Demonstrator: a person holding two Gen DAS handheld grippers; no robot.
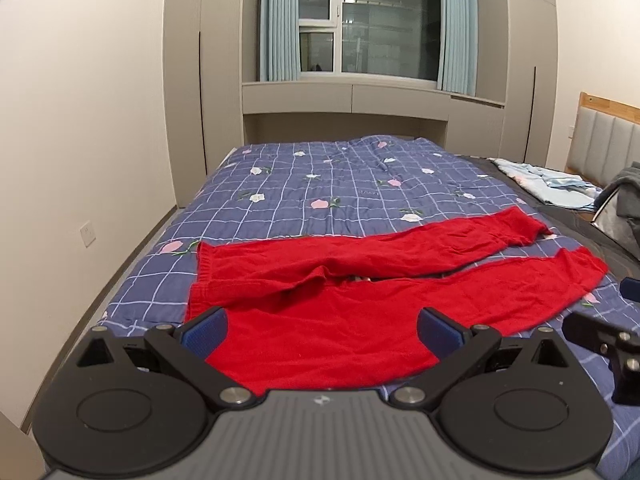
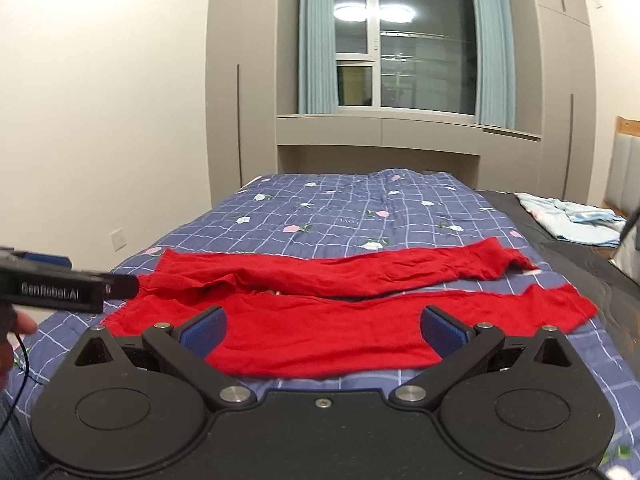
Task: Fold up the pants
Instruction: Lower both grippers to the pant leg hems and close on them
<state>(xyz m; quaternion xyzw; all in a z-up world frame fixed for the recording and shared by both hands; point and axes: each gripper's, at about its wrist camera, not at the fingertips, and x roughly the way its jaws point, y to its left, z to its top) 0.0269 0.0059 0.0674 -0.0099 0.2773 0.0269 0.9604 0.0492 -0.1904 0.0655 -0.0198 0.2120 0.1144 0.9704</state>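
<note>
In the left wrist view your left gripper [image 1: 322, 334] is wide open over the red pants [image 1: 360, 292] spread mid-frame on the bed [image 1: 320, 184]; I'd grab the waistband [image 1: 202, 276] at center left. Right wrist view: right gripper [image 2: 324, 332] also gaping, holding nothing, so pinch the near leg's cuff [image 2: 568, 304] at the right.

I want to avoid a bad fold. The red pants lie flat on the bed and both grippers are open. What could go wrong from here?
1. The quilt lies right under the thin red pants; an open left gripper or right gripper may pinch both together.
2. The far leg is wrinkled and its end is turned over, so creases may get folded in.
3. The legs spread apart, so the fold may come out uneven.
</note>
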